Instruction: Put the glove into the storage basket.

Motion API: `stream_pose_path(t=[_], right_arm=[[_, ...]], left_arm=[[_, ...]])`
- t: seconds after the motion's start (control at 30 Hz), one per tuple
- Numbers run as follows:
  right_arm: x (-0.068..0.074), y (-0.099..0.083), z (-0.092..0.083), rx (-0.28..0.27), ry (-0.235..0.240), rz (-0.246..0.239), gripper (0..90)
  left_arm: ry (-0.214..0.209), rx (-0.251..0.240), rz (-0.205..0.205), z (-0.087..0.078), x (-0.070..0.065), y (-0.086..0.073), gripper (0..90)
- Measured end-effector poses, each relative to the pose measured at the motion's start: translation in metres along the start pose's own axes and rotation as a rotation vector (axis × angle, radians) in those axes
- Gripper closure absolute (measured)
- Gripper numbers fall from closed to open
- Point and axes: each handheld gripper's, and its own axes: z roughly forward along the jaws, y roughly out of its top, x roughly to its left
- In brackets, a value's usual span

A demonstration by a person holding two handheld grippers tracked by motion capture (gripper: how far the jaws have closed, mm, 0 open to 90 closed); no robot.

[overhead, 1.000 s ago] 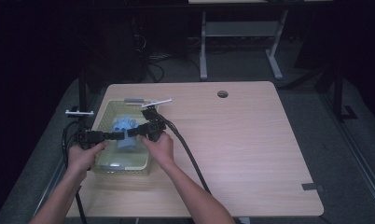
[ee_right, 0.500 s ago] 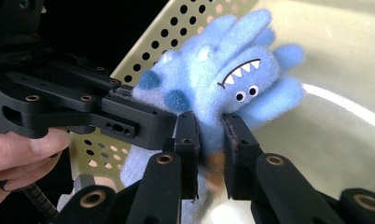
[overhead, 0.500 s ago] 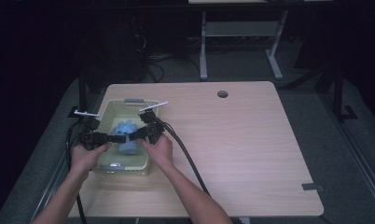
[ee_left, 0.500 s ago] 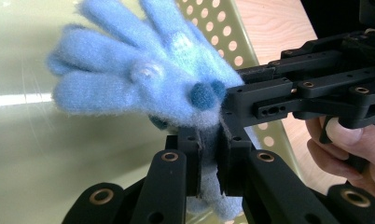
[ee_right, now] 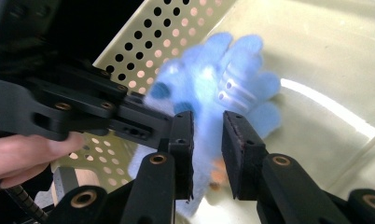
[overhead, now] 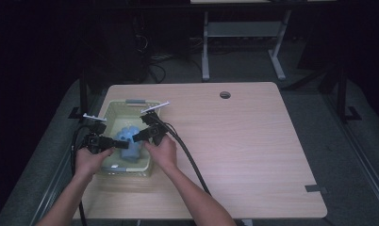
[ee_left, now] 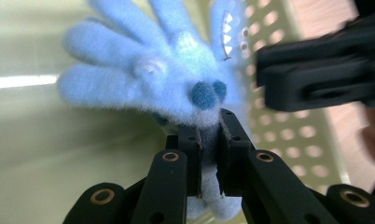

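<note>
A fuzzy light-blue plush toy (overhead: 129, 140) with dark-blue spots hangs over the pale-green perforated basket (overhead: 113, 109). My left gripper (ee_left: 209, 123) is shut on a fold of the toy (ee_left: 176, 70), its pads pinching the fur. My right gripper (ee_right: 208, 122) faces it from the other side. Its jaws have just been opening, and they now stand slightly apart with the toy (ee_right: 223, 84) between them, the pads off the fur. In the high view the left gripper (overhead: 123, 145) and right gripper (overhead: 137, 137) meet at the toy above the basket's near half.
The basket sits at the left of a light wooden table (overhead: 244, 146) with a cable hole (overhead: 225, 94) at the back. Black cables trail from both grippers across the table's front left. The floor around is dark, with a desk frame behind.
The left hand has shifted slightly over the basket. The right hand has stayed put. The toy still hangs between the two grippers.
</note>
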Motion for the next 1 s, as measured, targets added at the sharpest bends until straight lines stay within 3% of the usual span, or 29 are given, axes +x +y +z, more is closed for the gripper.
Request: stream_pose_path(t=[0.23,0.4,0.63,0.73,0.83,1.0], right_arm=[[0.003,0.001,-0.005,-0.012,-0.003,-0.023,72.5],[0.004,0.000,-0.010,-0.017,-0.004,-0.028,72.0],[0.004,0.002,-0.017,-0.036,0.001,-0.039,71.7],[0.004,0.002,-0.020,-0.040,0.002,-0.039,71.3],[0.003,0.002,-0.023,-0.042,0.002,-0.037,71.1],[0.002,0.001,-0.027,-0.047,0.001,-0.043,70.8]], left_arm=[[0.089,0.070,0.018,0.009,-0.004,0.005,80.7],[0.127,0.061,-0.028,0.008,-0.002,0.005,62.6],[0.164,0.017,-0.020,-0.009,0.000,0.010,61.5],[0.155,-0.008,-0.008,-0.015,-0.002,0.013,66.6],[0.156,0.025,0.001,-0.010,-0.003,0.013,70.3],[0.182,0.123,0.011,0.010,-0.007,0.014,72.2]])
